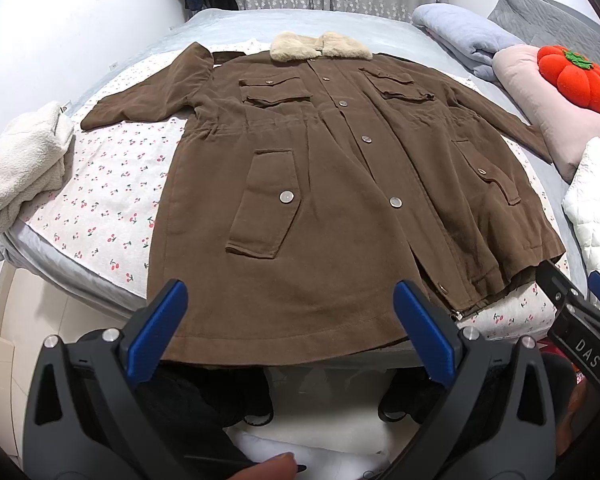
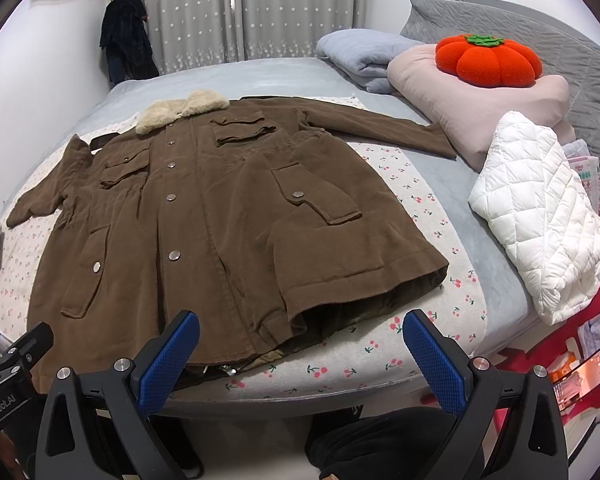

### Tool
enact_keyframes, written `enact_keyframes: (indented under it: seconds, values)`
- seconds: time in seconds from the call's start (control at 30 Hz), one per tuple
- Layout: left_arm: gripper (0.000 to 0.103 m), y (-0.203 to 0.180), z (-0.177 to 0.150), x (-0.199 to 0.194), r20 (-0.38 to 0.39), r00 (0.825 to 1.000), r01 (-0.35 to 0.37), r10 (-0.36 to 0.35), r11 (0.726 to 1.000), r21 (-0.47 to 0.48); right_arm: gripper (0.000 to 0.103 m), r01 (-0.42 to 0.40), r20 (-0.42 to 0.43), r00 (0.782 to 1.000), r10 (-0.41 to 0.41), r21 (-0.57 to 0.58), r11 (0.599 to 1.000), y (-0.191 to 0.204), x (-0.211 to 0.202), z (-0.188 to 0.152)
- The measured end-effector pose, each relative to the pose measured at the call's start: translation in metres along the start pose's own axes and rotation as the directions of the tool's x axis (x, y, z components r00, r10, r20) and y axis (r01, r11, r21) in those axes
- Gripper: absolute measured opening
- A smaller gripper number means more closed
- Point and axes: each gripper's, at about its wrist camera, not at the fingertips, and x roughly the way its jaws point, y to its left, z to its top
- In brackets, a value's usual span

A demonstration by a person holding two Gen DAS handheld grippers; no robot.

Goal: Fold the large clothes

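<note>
A long brown coat (image 1: 340, 168) (image 2: 204, 216) with a cream fur collar (image 1: 320, 46) (image 2: 182, 110) lies flat and buttoned on the cherry-print sheet (image 1: 100, 196) (image 2: 416, 208), both sleeves spread out. Its hem hangs at the bed's near edge. My left gripper (image 1: 292, 312) hovers open just before the hem's left half, nothing between its blue fingers (image 1: 160, 328). My right gripper (image 2: 300, 344) is open in front of the hem's right corner, holding nothing; its body also shows at the right edge (image 1: 580, 320) of the left wrist view.
A cream fleece bundle (image 1: 24, 164) sits on the bed's left side. On the right lie a white quilted jacket (image 2: 540, 216), a pink pillow (image 2: 480, 96) with a red pumpkin cushion (image 2: 488, 60), and a folded blue blanket (image 2: 364, 54). Dark clothes (image 2: 126, 44) hang by the curtains.
</note>
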Motion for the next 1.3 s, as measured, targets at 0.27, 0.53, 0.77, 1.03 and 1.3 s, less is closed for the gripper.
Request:
enact_keyframes:
  seconds: [0.27, 0.53, 0.77, 1.03, 1.3]
  values:
    - [0.102, -0.0027, -0.0024, 0.0005, 0.0, 1.0, -0.001, 0.001, 1.0, -0.004, 0.103, -0.001, -0.003, 1.0, 0.001, -0.014, 1.0, 0.0024, -0.0004, -0.0022]
    - [0.102, -0.0023, -0.0044, 0.0023, -0.006, 1.0, 0.004, -0.004, 1.0, -0.006, 0.103, 0.0, -0.012, 1.0, 0.0, -0.021, 1.0, 0.0048, 0.0005, -0.0017]
    - [0.102, -0.0015, -0.0046, 0.0038, -0.01, 1.0, 0.005, -0.005, 1.0, -0.009, 0.103, 0.0, -0.016, 1.0, -0.001, -0.023, 1.0, 0.0053, 0.0012, -0.0016]
    - [0.102, -0.0008, -0.0048, 0.0041, -0.011, 1.0, 0.006, -0.006, 1.0, -0.009, 0.103, 0.0, -0.017, 1.0, -0.001, -0.025, 1.0, 0.0062, 0.0017, -0.0018]
    - [0.102, -0.0007, -0.006, 0.0045, -0.013, 1.0, 0.008, -0.008, 1.0, -0.01, 0.103, 0.003, -0.02, 1.0, -0.003, -0.026, 1.0, 0.0065, 0.003, -0.0021]
